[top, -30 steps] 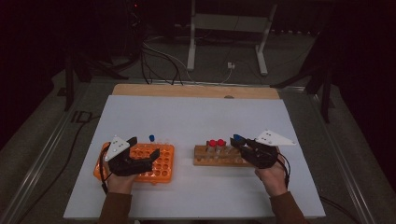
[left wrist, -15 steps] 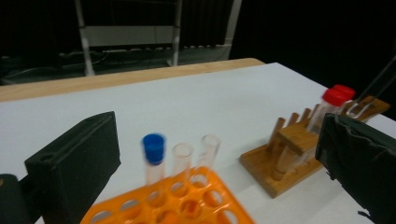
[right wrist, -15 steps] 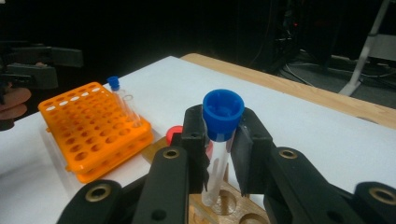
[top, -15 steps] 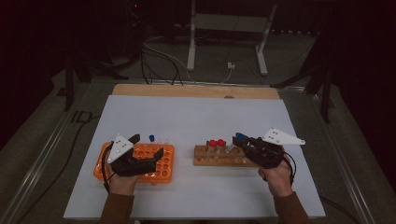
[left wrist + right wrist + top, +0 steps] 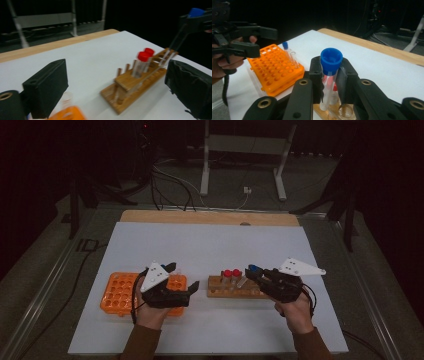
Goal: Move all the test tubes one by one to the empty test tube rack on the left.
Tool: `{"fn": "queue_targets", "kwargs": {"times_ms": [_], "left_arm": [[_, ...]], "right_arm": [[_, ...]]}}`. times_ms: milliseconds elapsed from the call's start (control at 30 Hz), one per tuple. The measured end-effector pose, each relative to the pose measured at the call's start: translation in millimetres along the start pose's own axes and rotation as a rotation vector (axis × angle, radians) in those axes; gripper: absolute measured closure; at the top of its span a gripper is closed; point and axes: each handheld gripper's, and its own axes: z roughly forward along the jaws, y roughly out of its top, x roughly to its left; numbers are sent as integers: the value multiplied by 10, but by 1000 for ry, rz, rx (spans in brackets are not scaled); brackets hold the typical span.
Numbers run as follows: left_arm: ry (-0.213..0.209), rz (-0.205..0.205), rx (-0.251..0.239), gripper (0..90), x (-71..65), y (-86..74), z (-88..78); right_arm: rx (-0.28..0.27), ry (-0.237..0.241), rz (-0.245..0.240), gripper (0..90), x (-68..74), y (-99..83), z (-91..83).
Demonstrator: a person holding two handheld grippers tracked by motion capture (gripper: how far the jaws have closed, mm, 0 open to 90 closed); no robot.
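Nearest the front edge of the white tabletop (image 5: 210,250), the person's left hand (image 5: 150,312) and right hand (image 5: 295,307) each hold a gripper.

Left gripper (image 5: 181,281): it sits over the right end of the orange tube rack (image 5: 120,292), toward the front-left part of the tabletop. The jaws stand wide apart with nothing between them; in the left gripper view the bare tabletop shows in the gap.

Right gripper (image 5: 329,72): its jaws are closed on a clear test tube with a blue cap (image 5: 330,75), clamped just below the cap. The tube is tilted, cap toward the gripper, with its lower end down at the wooden tube rack (image 5: 235,287). Whether that end is seated in a hole cannot be told.

Wooden tube rack: right of centre, near the front edge, lying parallel to it. Two red-capped tubes (image 5: 143,62) stand upright side by side at its left end.

Orange tube rack: a blue-capped tube (image 5: 286,50) and at least one clear tube beside it stand along the edge nearest the wooden rack. The two racks are apart, not touching.

Far edge: a bare wooden strip (image 5: 210,217) runs beyond the white sheet. Farther off, cables (image 5: 170,185) and a metal stand (image 5: 245,150) are on the floor.
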Motion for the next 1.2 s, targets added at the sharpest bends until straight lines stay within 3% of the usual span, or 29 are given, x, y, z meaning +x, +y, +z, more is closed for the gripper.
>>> {"fn": "queue_targets", "kwargs": {"times_ms": [200,500,600,867,1200], "left_arm": [[-50,29,29,117,-160,28,187],[-136,108,101,187,-466,31,451],[-156,131,122,269,-548,16,524],[-201,169,138,665,-612,8,592],[-215,184,156,758,-612,-8,610]], "right_arm": [[31,36,-4,766,91,-31,96],[57,62,-21,765,197,-57,186],[61,71,-24,765,221,-59,200],[73,88,-36,766,269,-67,231],[86,91,-40,766,285,-88,266]]}}
